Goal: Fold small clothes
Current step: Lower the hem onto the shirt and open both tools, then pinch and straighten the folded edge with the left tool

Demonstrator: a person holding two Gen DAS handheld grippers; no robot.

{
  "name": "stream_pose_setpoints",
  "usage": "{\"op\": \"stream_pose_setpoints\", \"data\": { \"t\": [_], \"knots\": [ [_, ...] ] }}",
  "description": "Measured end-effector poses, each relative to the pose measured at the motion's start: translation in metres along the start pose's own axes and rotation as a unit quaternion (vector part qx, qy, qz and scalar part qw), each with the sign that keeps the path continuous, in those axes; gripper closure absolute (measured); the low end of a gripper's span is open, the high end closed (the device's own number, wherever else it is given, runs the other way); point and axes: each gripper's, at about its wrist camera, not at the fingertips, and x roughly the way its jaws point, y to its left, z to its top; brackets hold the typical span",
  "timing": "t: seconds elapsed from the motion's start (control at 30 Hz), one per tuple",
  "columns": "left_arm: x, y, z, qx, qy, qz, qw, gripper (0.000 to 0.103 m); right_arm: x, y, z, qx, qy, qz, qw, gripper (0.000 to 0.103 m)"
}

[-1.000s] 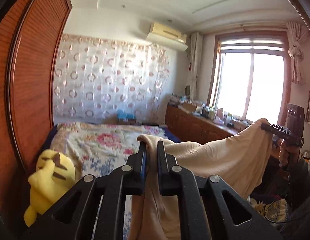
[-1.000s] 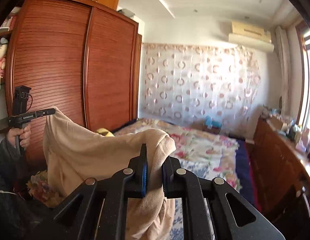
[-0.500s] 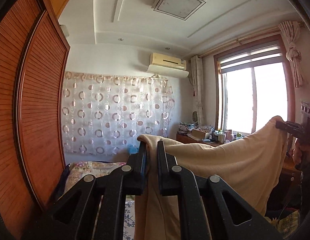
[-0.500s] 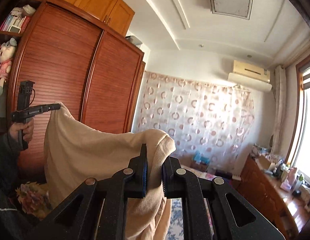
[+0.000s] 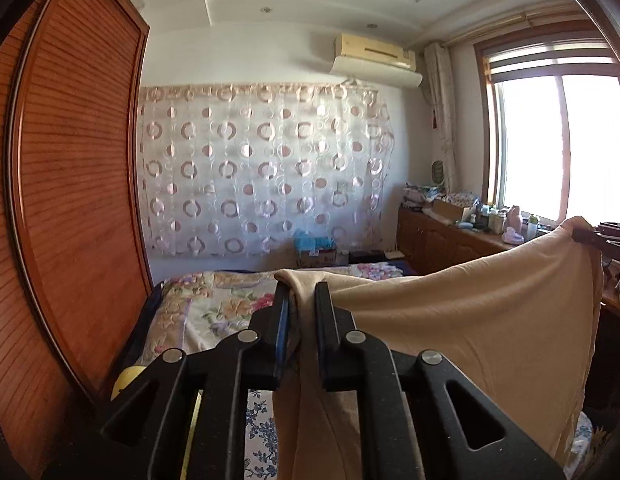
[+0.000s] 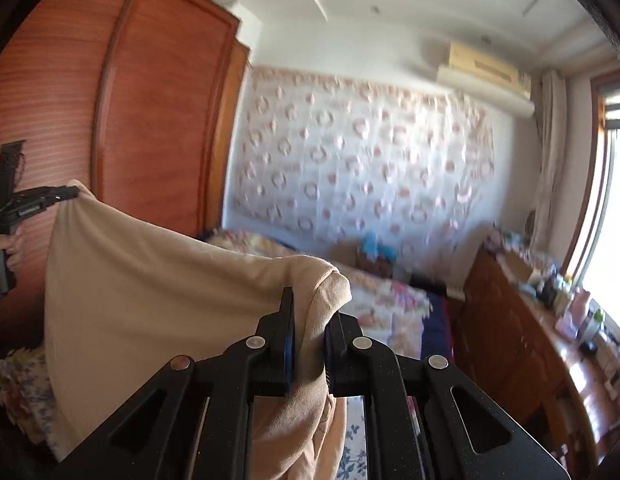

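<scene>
Two corners of beige garment (image 5: 462, 316) pinched, one per tool: left gripper (image 5: 301, 312) clamped on one corner, right gripper (image 6: 310, 320) clamped on the other. Cloth stretched between them in mid-air, hanging above floral bed (image 5: 213, 300), wooden wardrobe (image 5: 73, 184) alongside.

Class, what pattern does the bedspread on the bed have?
A floral print, pink and blue flowers on a pale bedspread, clearest in the left wrist view.

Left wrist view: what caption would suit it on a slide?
Left claw pinches one corner of a beige garment, stretched to the right claw, above a floral bed.
</scene>
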Motion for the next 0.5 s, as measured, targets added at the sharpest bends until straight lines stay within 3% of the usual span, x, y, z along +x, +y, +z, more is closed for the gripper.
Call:
{"op": "stream_pose_setpoints", "data": {
  "t": [0.07, 0.1, 0.17, 0.2, 0.23, 0.3, 0.33, 0.5],
  "knots": [
    [0.035, 0.001, -0.014, 0.005, 0.03, 0.018, 0.9994, 0.078, 0.057, 0.003, -0.019, 0.014, 0.044, -0.011, 0.999, 0.09],
    [0.049, 0.002, -0.021, 0.003, 0.045, 0.011, 0.9989, 0.076, 0.083, 0.006, -0.029, 0.017, 0.073, -0.021, 0.997, 0.085],
    [0.065, 0.004, -0.032, -0.013, 0.07, 0.003, 0.9974, 0.056, 0.124, 0.012, -0.051, 0.017, 0.119, -0.055, 0.991, 0.074],
    [0.067, 0.004, -0.037, -0.018, 0.08, 0.005, 0.9966, 0.055, 0.135, 0.015, -0.061, 0.02, 0.133, -0.061, 0.989, 0.068],
    [0.064, 0.001, -0.041, -0.019, 0.084, 0.001, 0.9963, 0.054, 0.141, 0.018, -0.068, 0.027, 0.14, -0.057, 0.988, 0.067],
    [0.06, -0.004, -0.053, -0.011, 0.099, -0.011, 0.995, 0.034, 0.143, 0.024, -0.081, 0.033, 0.144, -0.048, 0.988, 0.065],
    [0.057, -0.007, -0.059, -0.006, 0.106, -0.014, 0.9943, 0.029, 0.142, 0.027, -0.084, 0.033, 0.145, -0.047, 0.988, 0.064],
    [0.034, -0.017, -0.087, 0.021, 0.132, -0.018, 0.9909, 0.026, 0.114, 0.018, -0.1, 0.05, 0.147, -0.022, 0.988, 0.05]
  ]
}}
